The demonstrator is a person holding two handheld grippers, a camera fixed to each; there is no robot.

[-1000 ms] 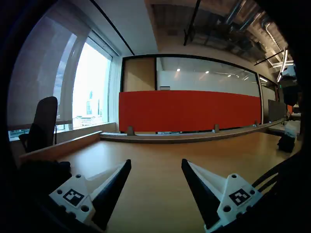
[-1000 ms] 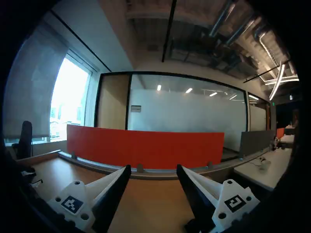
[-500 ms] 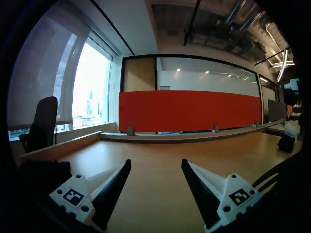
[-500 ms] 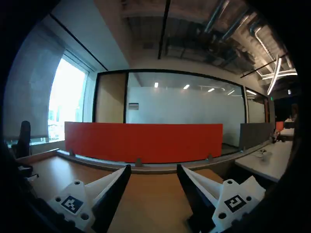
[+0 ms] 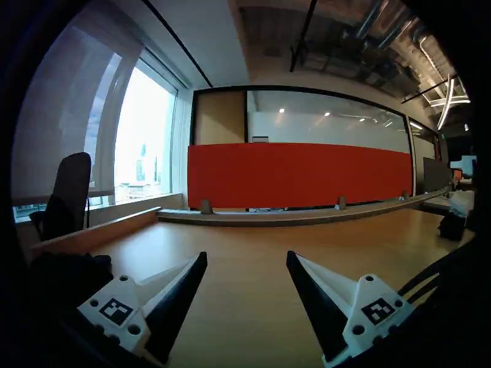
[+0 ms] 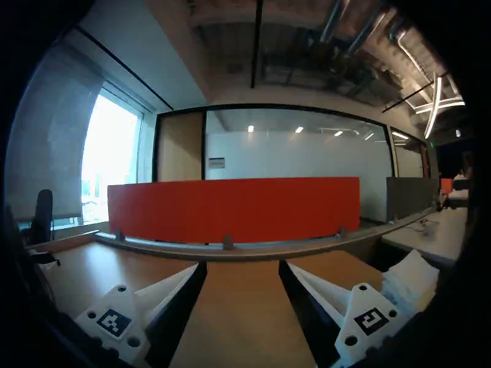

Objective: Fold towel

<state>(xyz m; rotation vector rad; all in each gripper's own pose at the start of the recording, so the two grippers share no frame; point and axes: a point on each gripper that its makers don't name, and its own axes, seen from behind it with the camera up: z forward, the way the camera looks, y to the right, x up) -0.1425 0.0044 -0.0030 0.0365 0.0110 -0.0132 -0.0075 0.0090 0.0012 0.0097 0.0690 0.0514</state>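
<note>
We find the left gripper [image 5: 245, 254] open, with a wide gap between its two fingers [image 5: 175, 291] and nothing held between them. Bare desk [image 5: 258, 288] shows through the gap. The fingertips hang low over the wood; we cannot tell whether they touch it.

The right gripper [image 6: 240, 265] is likewise open and empty, its jaws set well apart over the same light wooden surface.

Just beyond the right gripper's right-hand finger, at the edge of the right gripper view, lies a white stack [image 6: 410, 283] of layered material on the desk. We take it to be the folded towels, though we cannot confirm the fabric. It is near that finger but not between the jaws.

In the left gripper view, a dark object [image 5: 451, 227] sits at the far right of the desk with something white [image 5: 461, 201] on top of it; we cannot identify either.

A red divider [image 5: 297, 175] runs along the far edge of the desk on small grey feet. Behind it stands a glass wall [image 5: 325, 126]. A bright window [image 5: 144, 153] lies to the left, with a dark chair [image 5: 64, 196] beside it. In the right gripper view a white desk [image 6: 429, 230] and a grey divider [image 6: 408, 195] stand at the right. Exposed pipes [image 6: 344, 24] and strip lights [image 6: 439, 101] run overhead.
</note>
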